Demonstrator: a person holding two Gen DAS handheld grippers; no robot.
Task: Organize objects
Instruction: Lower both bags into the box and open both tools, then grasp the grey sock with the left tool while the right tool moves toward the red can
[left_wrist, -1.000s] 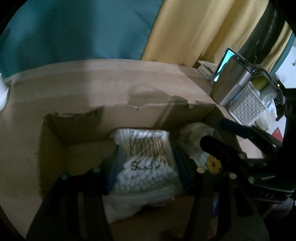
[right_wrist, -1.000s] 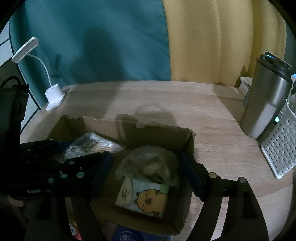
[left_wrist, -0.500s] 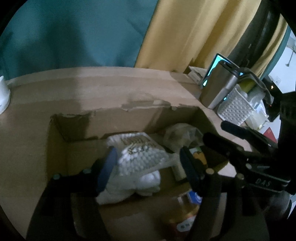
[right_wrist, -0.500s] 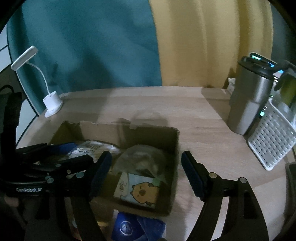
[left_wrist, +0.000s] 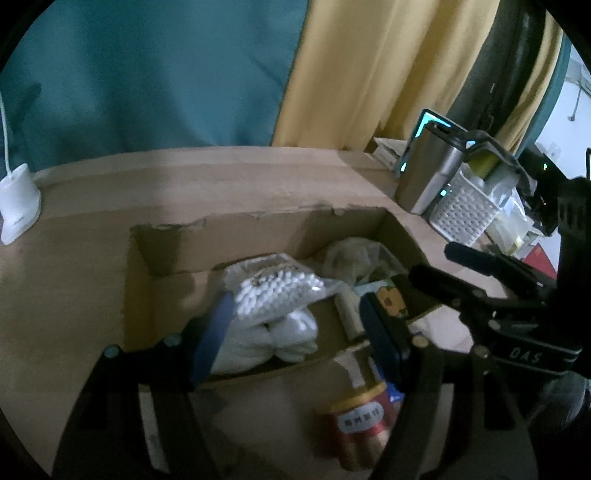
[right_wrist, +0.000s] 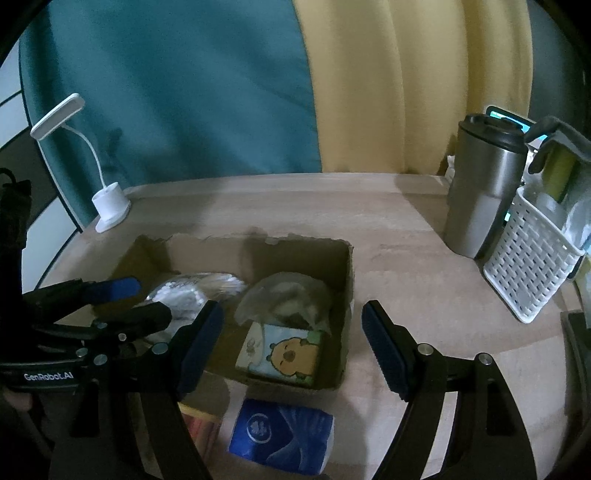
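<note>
Left hand-held gripper (left_wrist: 295, 332) gaping, cotton-swab bag (left_wrist: 275, 293) just beyond, untouched

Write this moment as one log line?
left hand-held gripper: open, empty | cotton swab bag: in cardboard box | right hand-held gripper: open, empty

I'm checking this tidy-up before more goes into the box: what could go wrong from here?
1. The cotton swab bag lies tilted on white bundles in the cardboard box; it may slide when more is added.
2. The box looks fairly full, so the blue tissue pack and red can outside it may not fit easily.
3. The open left gripper and right gripper hover close together and could bump.
</note>
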